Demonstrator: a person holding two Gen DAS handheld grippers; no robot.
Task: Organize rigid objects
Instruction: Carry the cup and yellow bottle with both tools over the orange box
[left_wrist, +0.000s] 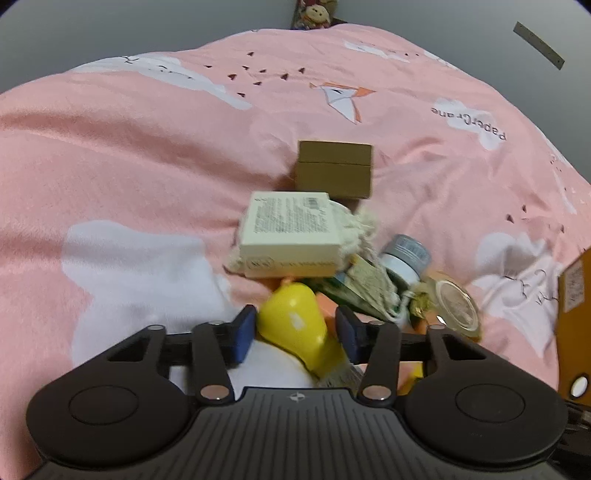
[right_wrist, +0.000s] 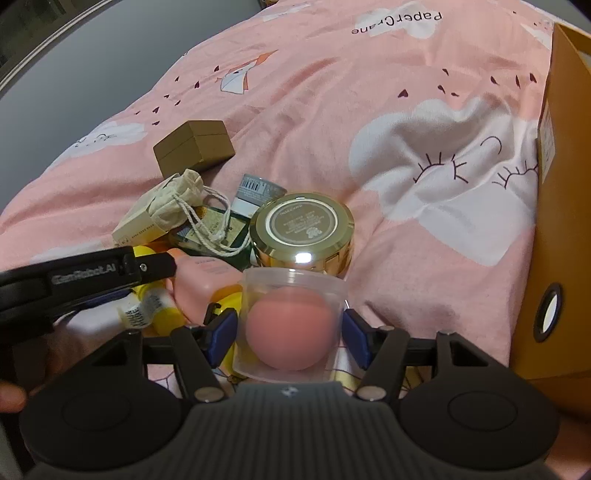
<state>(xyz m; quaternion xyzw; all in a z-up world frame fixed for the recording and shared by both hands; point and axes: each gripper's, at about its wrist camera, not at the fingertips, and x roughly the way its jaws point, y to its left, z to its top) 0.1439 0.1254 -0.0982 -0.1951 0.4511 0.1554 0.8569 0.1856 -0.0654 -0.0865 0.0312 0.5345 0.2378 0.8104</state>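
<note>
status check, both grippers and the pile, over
Left gripper straddles yellow bottle. Right gripper around clear cup with pink ball. Pile crowded.

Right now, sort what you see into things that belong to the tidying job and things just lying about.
Belongs to the job:
- yellow bottle, between the left hand-held gripper fingers
- clear case with pink sponge, between the right hand-held gripper fingers
- gold jar
- brown box
- cream box
- orange bin

Just lying about:
- pink quilt
- plush toy
</note>
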